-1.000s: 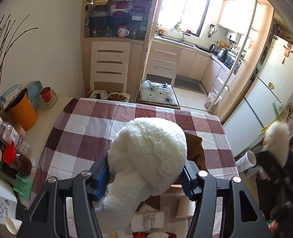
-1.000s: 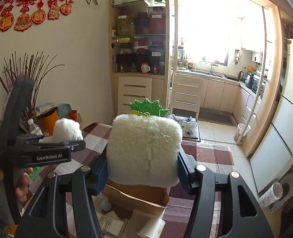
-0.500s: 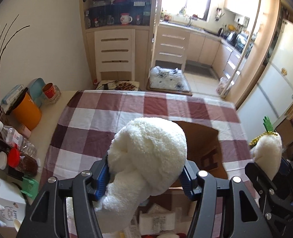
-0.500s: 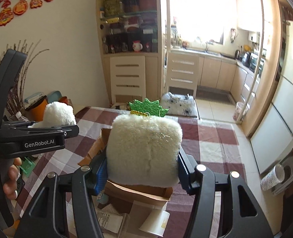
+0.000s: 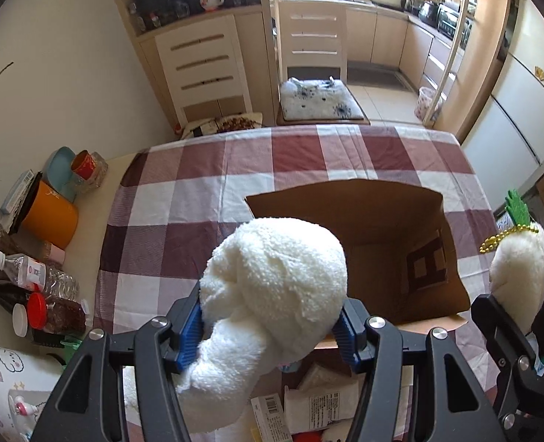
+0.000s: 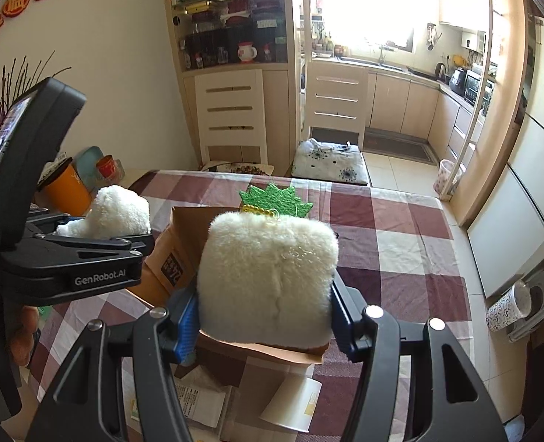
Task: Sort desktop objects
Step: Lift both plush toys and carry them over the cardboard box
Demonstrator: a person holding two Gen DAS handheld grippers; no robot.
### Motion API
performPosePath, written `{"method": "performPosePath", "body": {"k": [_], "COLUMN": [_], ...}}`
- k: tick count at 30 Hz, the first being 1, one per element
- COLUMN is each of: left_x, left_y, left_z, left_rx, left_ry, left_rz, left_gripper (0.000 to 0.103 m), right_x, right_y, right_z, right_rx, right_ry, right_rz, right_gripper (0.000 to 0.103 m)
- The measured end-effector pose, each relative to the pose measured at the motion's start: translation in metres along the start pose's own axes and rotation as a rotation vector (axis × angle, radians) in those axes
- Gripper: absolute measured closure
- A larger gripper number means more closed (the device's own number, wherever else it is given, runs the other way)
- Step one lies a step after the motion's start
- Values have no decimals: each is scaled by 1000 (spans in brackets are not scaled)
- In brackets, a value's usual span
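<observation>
My left gripper (image 5: 270,326) is shut on a white fluffy plush toy (image 5: 272,287), its blue pads pressing both sides. It hangs over the near left rim of an open brown paper bag (image 5: 393,228) standing on the checked tablecloth (image 5: 205,199). My right gripper (image 6: 264,313) is shut on a cream plush radish (image 6: 268,272) with green felt leaves and a gold bead chain. It hovers above the bag's (image 6: 183,243) near right rim. In the left wrist view the radish (image 5: 518,272) shows at the right edge. The left gripper's toy (image 6: 113,210) appears at the left of the right wrist view.
Small packets (image 5: 319,405) and a paper cup (image 6: 294,401) lie on the table in front of the bag. An orange container (image 5: 49,217), bottles (image 5: 36,272) and jars stand along the left edge. Two white chairs (image 5: 312,37) stand beyond the table's far side.
Both grippers have sunk and tipped downward toward the bag, each still holding its plush. The bag's open mouth has come into fuller view in the left wrist view.
</observation>
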State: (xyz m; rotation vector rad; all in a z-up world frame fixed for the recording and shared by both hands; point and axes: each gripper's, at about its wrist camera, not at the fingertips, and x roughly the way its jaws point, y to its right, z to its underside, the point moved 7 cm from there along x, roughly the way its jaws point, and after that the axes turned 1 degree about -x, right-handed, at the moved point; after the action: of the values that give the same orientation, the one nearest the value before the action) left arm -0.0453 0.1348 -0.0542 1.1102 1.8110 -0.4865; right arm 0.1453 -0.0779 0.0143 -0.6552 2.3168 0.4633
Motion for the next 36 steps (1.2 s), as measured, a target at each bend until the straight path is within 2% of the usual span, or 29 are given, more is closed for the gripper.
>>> {"method": "performPosePath", "body": {"k": [12, 13, 15, 16, 36], "left_x": [13, 14, 15, 16, 17], "left_y": [-3, -4, -4, -4, -3], "left_z": [-3, -3, -3, -2, -2], "left_rx": [3, 1, -1, -1, -7], "left_ry": [-42, -46, -51, -54, -64], "left_rz": [-7, -7, -7, -6, 3], "left_gripper": [43, 43, 43, 43, 43], "right_x": [8, 7, 8, 7, 8], "right_y": [-4, -12, -12, -19, -23], "right_z": [2, 1, 1, 0, 1], "right_rx": [-15, -129, -134, -235, -278], "right_ry": [-12, 10, 10, 30, 34], "right_rz": [-16, -126, -130, -226, -267], "right_gripper": [43, 43, 43, 43, 43]}}
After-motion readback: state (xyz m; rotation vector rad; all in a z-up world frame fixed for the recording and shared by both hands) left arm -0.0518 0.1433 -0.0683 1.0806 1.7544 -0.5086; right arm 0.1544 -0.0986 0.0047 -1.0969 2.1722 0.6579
